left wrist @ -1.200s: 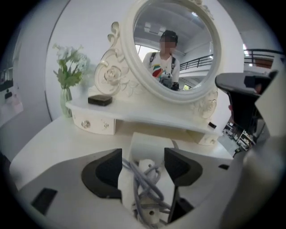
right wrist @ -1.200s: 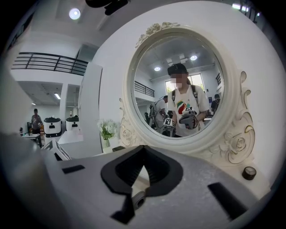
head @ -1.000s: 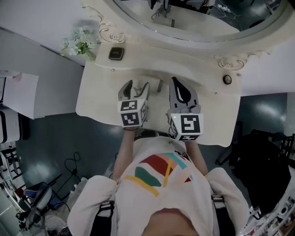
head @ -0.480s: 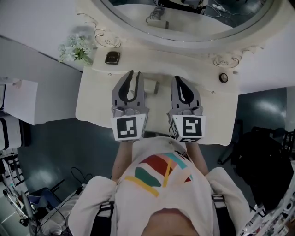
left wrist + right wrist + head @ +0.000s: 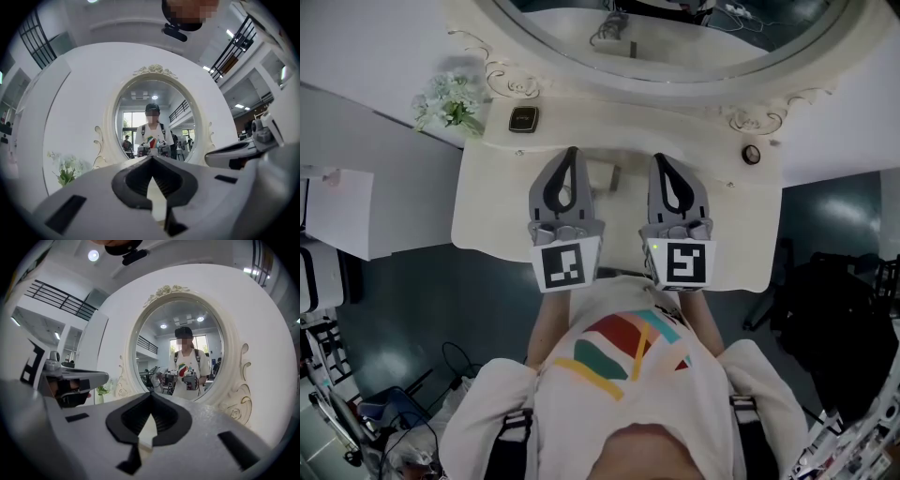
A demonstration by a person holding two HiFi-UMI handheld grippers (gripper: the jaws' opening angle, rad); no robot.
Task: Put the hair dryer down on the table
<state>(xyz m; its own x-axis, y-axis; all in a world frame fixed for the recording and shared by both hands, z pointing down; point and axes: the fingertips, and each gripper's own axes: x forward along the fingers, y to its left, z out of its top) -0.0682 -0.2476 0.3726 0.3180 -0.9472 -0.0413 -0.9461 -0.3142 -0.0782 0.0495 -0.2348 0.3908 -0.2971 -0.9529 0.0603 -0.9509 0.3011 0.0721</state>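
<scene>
Overhead, in the head view, the left gripper (image 5: 571, 153) and the right gripper (image 5: 660, 159) are held side by side above the cream table (image 5: 487, 211). Both point toward 12 o'clock, where the oval mirror (image 5: 675, 70) stands, and each pair of jaws is drawn to a narrow point. Between the two grippers a pale shape, apparently the hair dryer (image 5: 602, 176), lies on the tabletop apart from both claws; its outline is too faint to tell more. A bunch of white flowers (image 5: 445, 101) sits at 10 o'clock, with a small dark object (image 5: 523, 118) just beside it at its 3 o'clock. Next, in the left gripper view, the jaws have just been closing and meet at the tips with nothing between them. The mirror fills 12 o'clock and reflects the person (image 5: 152, 133), and the right gripper shows at 3 o'clock. Lastly, in the right gripper view, the jaws are likewise pressed together and empty, with the mirror at 12 o'clock and the left gripper at 9 o'clock.
</scene>
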